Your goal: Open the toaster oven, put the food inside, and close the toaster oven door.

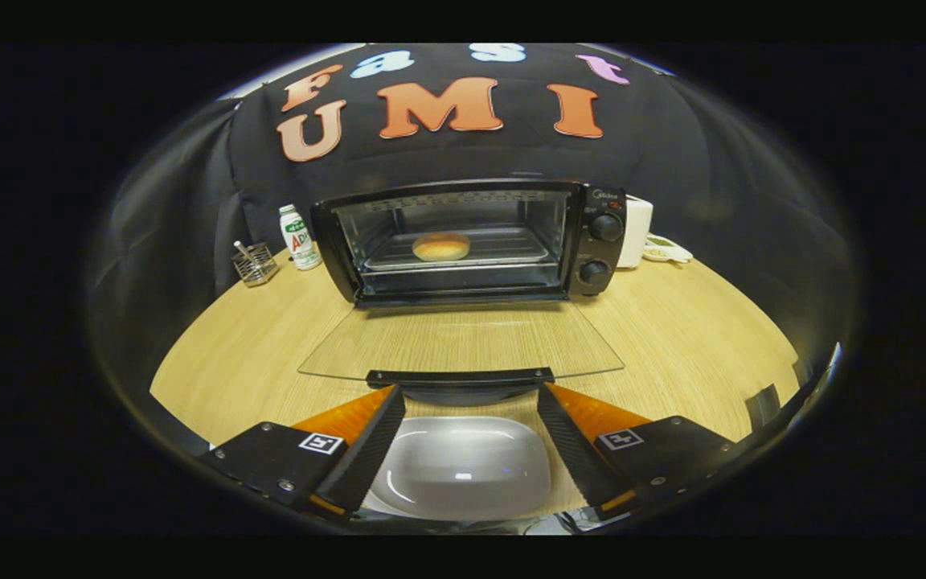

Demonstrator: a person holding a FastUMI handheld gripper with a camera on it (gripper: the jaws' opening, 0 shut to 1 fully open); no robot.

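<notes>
One bun (440,246) already on the tray inside the toaster oven (471,241); glass door (463,342) dropped flat over the bench (688,338). Fingers (366,450) wide, empty, flanking door handle (460,376), probably to lift it shut.

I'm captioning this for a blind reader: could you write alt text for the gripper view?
A toaster oven stands open on a wooden table, a bun on its tray, glass door folded flat. The gripper, jaws open, sits before the door handle, above an empty white plate.
</notes>
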